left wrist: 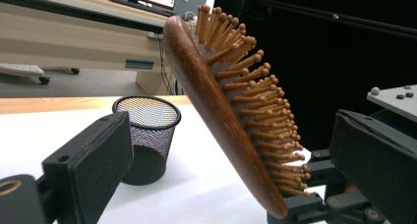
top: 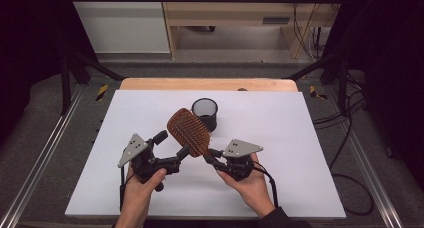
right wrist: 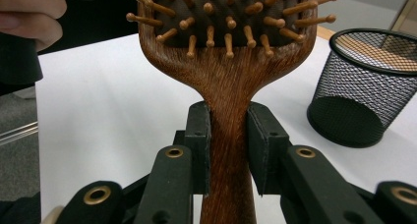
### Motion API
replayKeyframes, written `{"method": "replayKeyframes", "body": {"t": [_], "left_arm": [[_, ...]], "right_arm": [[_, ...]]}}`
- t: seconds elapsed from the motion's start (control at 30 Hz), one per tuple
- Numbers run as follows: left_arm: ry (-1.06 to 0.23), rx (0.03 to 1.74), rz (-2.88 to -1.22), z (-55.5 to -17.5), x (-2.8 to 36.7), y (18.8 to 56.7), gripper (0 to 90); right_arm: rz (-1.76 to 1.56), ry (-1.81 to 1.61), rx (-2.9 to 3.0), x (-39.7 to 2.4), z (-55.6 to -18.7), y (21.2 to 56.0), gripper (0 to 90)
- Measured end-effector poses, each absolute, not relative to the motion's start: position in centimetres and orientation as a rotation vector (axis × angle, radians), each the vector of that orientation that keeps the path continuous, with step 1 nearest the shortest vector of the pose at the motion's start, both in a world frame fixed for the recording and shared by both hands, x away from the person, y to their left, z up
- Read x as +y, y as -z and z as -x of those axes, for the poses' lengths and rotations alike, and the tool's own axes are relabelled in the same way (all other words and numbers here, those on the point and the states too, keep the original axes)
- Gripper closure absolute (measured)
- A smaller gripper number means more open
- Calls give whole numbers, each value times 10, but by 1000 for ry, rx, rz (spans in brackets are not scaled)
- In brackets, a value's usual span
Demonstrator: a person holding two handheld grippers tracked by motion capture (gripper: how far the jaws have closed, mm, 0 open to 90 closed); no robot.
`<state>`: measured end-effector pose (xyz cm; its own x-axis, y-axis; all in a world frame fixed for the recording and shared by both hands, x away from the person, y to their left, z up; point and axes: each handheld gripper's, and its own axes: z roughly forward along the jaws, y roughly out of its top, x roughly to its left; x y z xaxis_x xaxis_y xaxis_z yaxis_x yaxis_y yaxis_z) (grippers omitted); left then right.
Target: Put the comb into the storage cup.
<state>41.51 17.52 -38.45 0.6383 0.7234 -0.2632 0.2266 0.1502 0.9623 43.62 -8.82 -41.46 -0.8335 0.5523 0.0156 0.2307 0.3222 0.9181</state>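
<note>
my right claw (right wrist: 228,150) grips the brush (top: 190,132) by its handle, held up beside the mesh cup (top: 205,113); my left claw (top: 172,145) gapes, brush between its jaws untouched

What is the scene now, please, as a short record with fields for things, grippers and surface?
held thing: brown wooden paddle hairbrush, tilted up, off the table
right gripper: shut on the hairbrush handle
left gripper: open, jaws on either side of the brush head, apart from it
container: black wire-mesh cup, upright, behind the brush
surface: white table sheet
</note>
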Motion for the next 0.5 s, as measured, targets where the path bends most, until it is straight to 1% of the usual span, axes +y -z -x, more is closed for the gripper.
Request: {"method": "replayKeyframes", "body": {"t": [0.33, 0.5], "left_arm": [[-409, 870, -1394, -415, 177, 384, 30], [-372, 883, -1372, -416, 179, 384, 39]], "right_arm": [[-663, -1520, 2304, -79, -430, 414, 731], [-644, -1516, 2309, -75, -427, 414, 731]]}}
